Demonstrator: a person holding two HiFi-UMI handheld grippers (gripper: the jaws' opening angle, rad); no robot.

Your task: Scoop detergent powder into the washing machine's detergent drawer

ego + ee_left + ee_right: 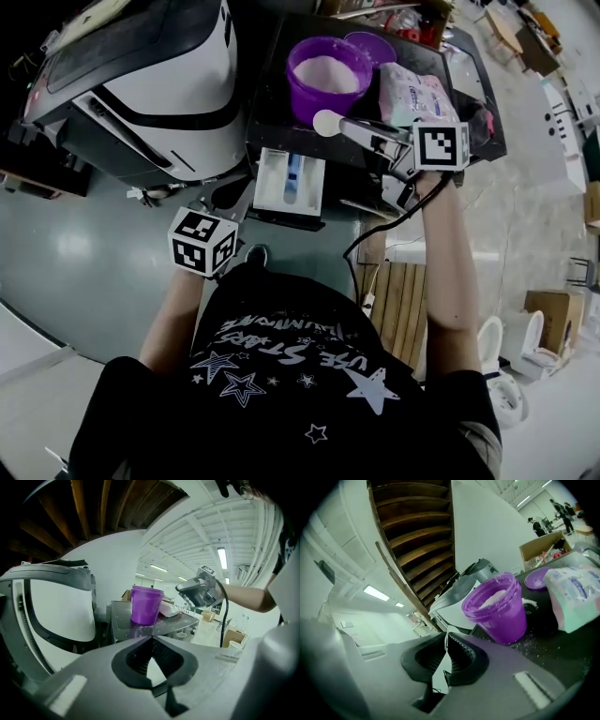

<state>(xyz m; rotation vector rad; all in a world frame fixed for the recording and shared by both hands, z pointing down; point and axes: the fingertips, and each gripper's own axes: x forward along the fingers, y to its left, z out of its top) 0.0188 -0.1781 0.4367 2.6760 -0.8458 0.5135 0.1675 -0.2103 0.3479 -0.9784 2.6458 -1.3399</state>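
Note:
A purple tub point(330, 75) of white detergent powder stands on a dark table point(272, 112), and shows in the left gripper view point(146, 604) and the right gripper view point(499, 606). My right gripper point(364, 132) is shut on the handle of a white scoop point(326, 122), whose bowl hangs just in front of the tub. A thin white sliver of the handle shows between its jaws point(446, 641). The washing machine's detergent drawer point(289, 180) stands pulled open below the table edge. My left gripper point(217, 204) is shut and empty point(151, 639), low and left of the drawer.
The washing machine point(141, 75) fills the upper left. A purple lid point(373, 45) and a detergent bag point(417, 94) lie behind and right of the tub. Spilled powder dusts the table. A black cable point(375, 234) hangs from the right gripper. Wooden slats point(398, 300) lie lower right.

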